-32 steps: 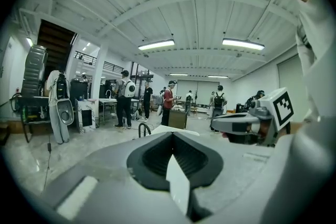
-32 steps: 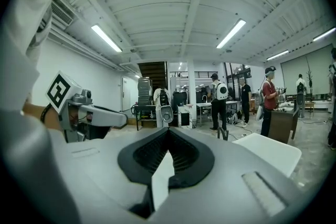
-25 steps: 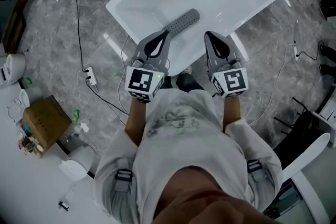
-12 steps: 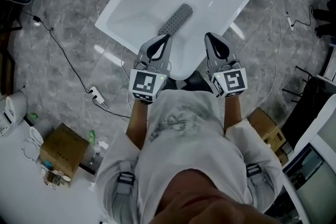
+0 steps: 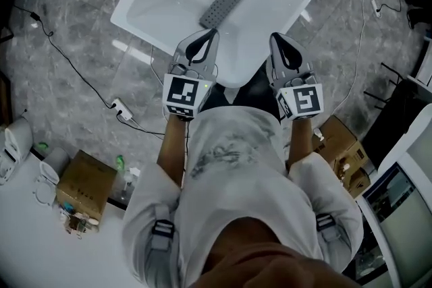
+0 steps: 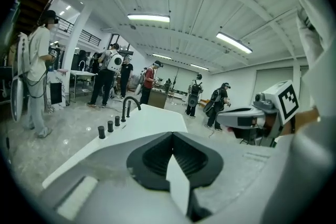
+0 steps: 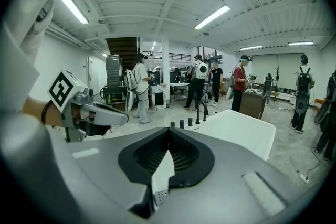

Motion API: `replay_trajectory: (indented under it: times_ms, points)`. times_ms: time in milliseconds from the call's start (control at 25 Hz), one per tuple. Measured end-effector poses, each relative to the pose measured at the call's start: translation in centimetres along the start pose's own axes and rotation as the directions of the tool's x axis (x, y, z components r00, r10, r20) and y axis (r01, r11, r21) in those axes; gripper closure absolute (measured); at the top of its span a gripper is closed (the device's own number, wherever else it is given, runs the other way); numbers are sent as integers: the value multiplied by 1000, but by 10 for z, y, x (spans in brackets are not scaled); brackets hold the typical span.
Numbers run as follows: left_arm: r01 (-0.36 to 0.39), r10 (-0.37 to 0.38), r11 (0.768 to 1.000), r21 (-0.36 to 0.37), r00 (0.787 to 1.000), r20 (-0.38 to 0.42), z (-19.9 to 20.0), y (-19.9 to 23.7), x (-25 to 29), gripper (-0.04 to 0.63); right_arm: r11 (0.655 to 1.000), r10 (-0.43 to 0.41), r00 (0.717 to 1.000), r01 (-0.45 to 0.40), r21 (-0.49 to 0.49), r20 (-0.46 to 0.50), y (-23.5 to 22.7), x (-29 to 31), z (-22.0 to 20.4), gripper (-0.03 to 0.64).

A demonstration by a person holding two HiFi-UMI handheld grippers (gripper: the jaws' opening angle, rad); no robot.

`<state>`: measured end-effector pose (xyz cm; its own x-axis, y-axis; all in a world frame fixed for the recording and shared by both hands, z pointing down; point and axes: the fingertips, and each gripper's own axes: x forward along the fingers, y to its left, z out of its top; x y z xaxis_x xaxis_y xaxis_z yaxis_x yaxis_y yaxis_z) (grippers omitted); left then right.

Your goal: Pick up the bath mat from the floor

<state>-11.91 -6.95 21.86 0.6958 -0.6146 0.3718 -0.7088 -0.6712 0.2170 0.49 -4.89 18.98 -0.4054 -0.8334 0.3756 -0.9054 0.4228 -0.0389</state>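
A long grey dotted mat (image 5: pixel 223 3) lies inside the white bathtub (image 5: pixel 155 0) at the top of the head view. My left gripper (image 5: pixel 210 32) and right gripper (image 5: pixel 275 37) are held side by side at chest height over the tub's near rim, both pointing toward it. Each is shut with nothing between its jaws. In the left gripper view the closed tips of the left gripper (image 6: pixel 170 134) meet in front of the tub's rim (image 6: pixel 152 118), and the right gripper (image 6: pixel 247 115) shows beside it. The right gripper view shows the right gripper (image 7: pixel 168 128) shut likewise.
Black taps (image 6: pixel 113 124) stand on the tub's far end. A power strip (image 5: pixel 121 109) with cables lies on the grey stone floor to the left. Cardboard boxes sit at the lower left (image 5: pixel 82 182) and right (image 5: pixel 341 145). Several people (image 6: pixel 39 71) stand in the hall behind.
The head view has swung: the tub and mat slid up toward the top edge, and a box has come into view at the right. Both grippers stayed shut, side by side.
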Motion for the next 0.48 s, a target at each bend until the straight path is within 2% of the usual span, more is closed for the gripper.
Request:
replay_trajectory:
  times_ms: [360,480]
  points:
    - [-104,105,994,26,994,-42,-32,4,45,592,993,112,993,-112,22,-20,-29,25,-39,615]
    - [-133,133,991,13,989,-62,-45,3,60,592,990,138,990,-137,26,-42,-41,38,-53,615]
